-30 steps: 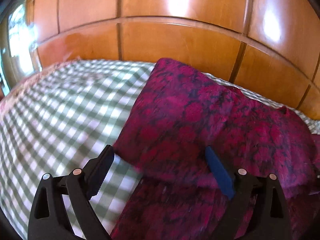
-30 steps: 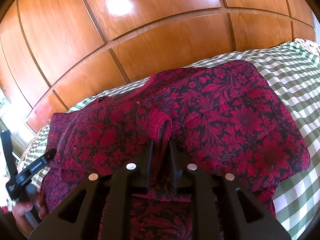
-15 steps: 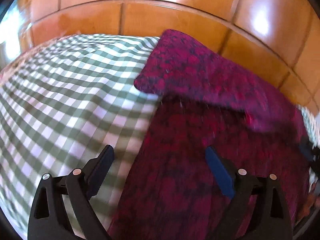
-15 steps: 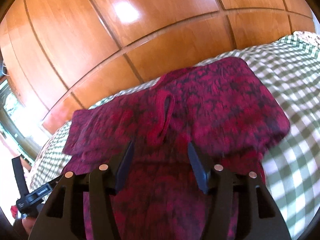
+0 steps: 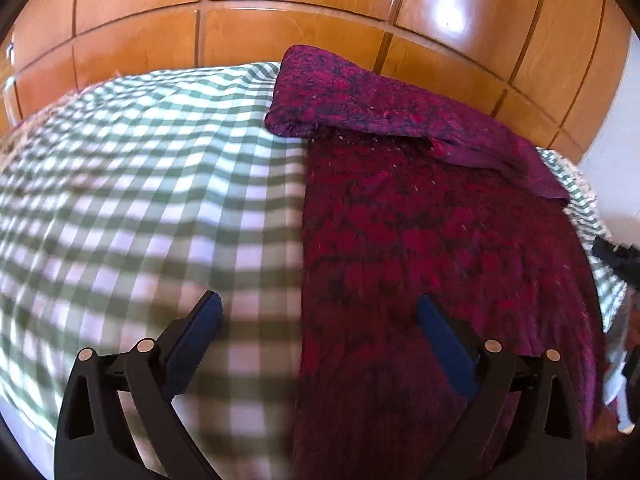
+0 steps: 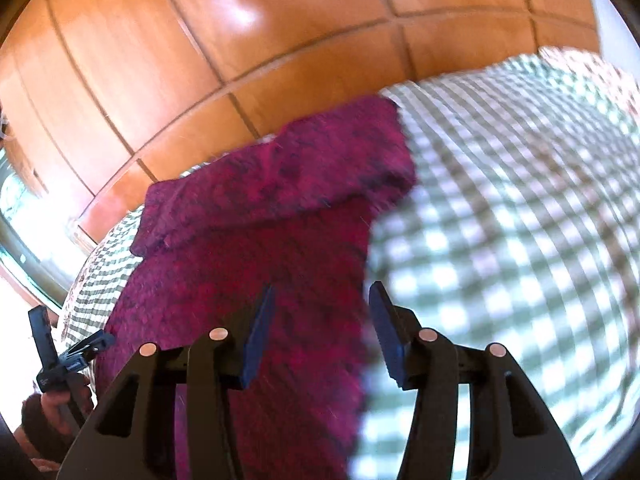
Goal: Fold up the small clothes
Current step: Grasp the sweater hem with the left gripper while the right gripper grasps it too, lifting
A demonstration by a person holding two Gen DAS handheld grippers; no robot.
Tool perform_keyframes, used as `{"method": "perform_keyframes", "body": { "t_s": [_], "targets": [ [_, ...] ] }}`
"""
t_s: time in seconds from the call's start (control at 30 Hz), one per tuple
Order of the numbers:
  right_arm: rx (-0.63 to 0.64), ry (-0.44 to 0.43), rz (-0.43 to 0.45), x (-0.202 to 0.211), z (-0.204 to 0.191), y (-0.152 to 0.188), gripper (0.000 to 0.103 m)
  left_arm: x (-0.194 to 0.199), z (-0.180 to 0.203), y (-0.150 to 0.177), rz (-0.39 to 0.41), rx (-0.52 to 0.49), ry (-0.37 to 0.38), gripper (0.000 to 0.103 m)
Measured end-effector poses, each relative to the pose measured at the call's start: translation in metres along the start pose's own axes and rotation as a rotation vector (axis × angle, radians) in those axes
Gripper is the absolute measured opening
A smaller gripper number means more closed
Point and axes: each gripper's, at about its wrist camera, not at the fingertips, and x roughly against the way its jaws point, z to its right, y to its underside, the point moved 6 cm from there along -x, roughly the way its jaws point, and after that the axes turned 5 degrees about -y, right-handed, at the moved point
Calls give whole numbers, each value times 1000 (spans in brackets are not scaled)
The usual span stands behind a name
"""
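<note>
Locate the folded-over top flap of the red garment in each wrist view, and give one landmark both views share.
Left wrist: the flap lies upper centre-right, running from the check sheet down toward the right edge.
Right wrist: the flap sits centre-left, above the jaws, with the sheet to its right.
Shared landmark: the wooden panelling behind the bed.

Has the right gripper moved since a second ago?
Yes. The right gripper let go of the red garment, its fingers just opening, and drew back from the wooden headboard, toward the garment's near edge.
</note>
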Motion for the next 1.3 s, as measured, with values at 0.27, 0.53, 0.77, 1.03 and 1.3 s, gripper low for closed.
{"method": "perform_keyframes", "body": {
  "t_s": [0.27, 0.53, 0.77, 1.03, 1.3],
  "targets": [
    [-90, -113, -55, 18, 7, 51, 48, 26, -2, 30, -13, 6, 90, 73],
    [-170, -266, -214, 12, -9, 78, 48, 37, -10, 50, -92, 73, 220, 61],
    [-285, -381, -326, 8, -9, 96, 48, 41, 0, 78, -220, 48, 368, 61],
    [-162, -445, -353, 13, -37, 94, 17, 42, 6, 75, -222, 36, 354, 20],
    [-309, -353, -217, 18, 16, 78, 15, 43, 13, 75, -214, 16, 374, 19]
  ]
}}
